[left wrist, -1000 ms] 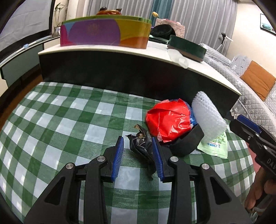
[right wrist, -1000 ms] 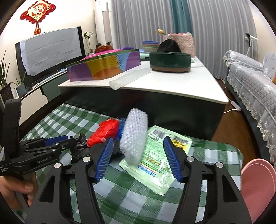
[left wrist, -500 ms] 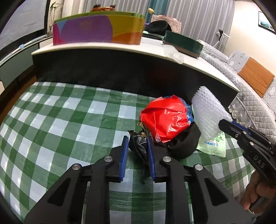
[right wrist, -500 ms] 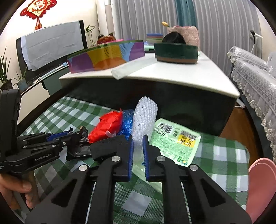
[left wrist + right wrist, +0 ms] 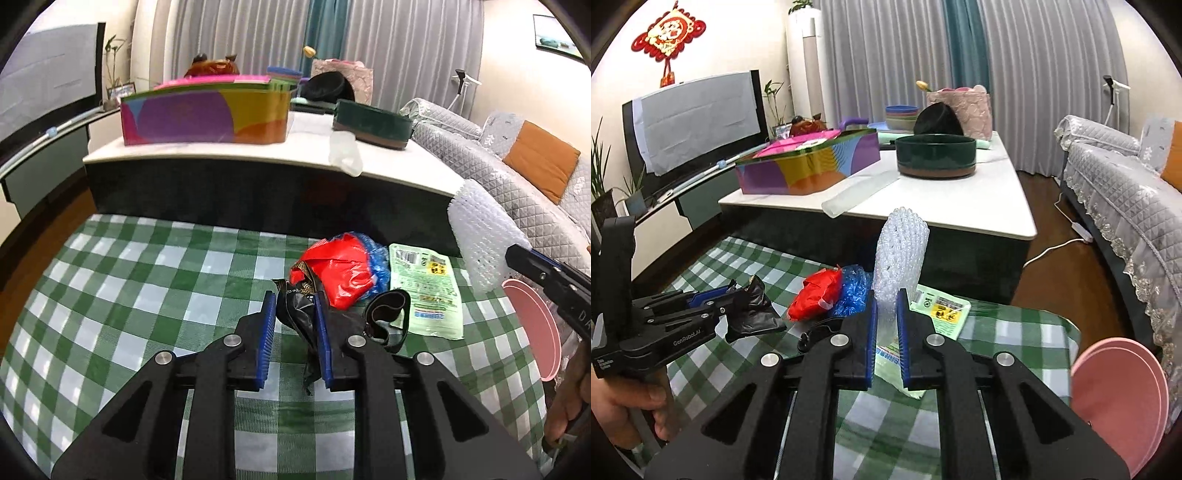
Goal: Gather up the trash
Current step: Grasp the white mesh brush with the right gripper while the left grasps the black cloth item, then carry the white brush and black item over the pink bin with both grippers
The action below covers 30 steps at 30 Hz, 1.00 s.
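My left gripper [image 5: 294, 297] is shut on a crumpled black wrapper [image 5: 295, 314], lifted slightly off the green checked cloth [image 5: 147, 288]; the right wrist view shows the same wrapper [image 5: 753, 314] in that gripper [image 5: 733, 291]. My right gripper [image 5: 885, 295] is shut on a roll of bubble wrap [image 5: 899, 254], which stands upright above its blue pads; the left wrist view has the roll [image 5: 480, 240] raised at the right. Left on the cloth are a red plastic bag [image 5: 336, 269] over a blue one [image 5: 378, 264], a pale green packet [image 5: 428, 291] and a black band [image 5: 388, 314].
A white-topped low table [image 5: 960, 214] rises just behind the cloth, carrying a colourful box [image 5: 809, 166] and a dark green round tin [image 5: 936, 155]. A pink round bin [image 5: 1119, 398] stands at the right edge. A grey sofa [image 5: 1126, 192] lies beyond, with wood floor between.
Both grippers closed, the left on the black wrapper, the right on the bubble wrap, then rose. The bubble wrap left the green packet, which now lies uncovered.
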Available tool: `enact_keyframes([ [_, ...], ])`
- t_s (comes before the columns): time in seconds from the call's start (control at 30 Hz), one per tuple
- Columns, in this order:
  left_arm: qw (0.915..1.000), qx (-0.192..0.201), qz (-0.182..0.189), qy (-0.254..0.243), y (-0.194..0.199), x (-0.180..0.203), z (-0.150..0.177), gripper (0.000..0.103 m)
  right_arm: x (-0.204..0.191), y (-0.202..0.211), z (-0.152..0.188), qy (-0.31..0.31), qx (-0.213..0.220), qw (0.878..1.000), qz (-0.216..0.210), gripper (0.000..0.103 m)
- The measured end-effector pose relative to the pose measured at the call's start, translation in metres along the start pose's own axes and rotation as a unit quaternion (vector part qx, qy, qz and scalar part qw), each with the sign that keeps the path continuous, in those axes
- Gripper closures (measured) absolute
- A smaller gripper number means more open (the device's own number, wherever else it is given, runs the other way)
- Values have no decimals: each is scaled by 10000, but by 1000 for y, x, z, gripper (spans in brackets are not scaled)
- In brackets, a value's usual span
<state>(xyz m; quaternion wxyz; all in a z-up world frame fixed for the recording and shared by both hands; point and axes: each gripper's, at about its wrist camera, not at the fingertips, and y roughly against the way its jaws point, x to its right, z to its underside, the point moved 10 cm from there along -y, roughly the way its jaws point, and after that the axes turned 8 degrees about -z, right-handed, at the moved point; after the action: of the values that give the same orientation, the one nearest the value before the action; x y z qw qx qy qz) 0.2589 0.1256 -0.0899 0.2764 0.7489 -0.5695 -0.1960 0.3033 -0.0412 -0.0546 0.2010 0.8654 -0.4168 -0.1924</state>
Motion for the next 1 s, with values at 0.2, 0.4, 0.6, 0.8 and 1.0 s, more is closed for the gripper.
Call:
enact_keyframes([
  [0.2,9997,218,66,-117,26,4,-5,82,2,35,-7,60,155,9998,137,93],
  [0.4,9987,427,205,-178,55,10,-8,82,8,70,-12,-34,208,9995,215,93],
  [0.6,9970,615,390,-253,79,22,-10,82,20,112,-21,-102,316,9989,320,93],
  [0.8,9946,756,584,-398,98,40,-11,82,37,143,-13,-92,427,9978,505,93],
  [1.0,9919,800,721,-675,108,63,-2,82,70,151,12,-410,493,9953,725,93],
])
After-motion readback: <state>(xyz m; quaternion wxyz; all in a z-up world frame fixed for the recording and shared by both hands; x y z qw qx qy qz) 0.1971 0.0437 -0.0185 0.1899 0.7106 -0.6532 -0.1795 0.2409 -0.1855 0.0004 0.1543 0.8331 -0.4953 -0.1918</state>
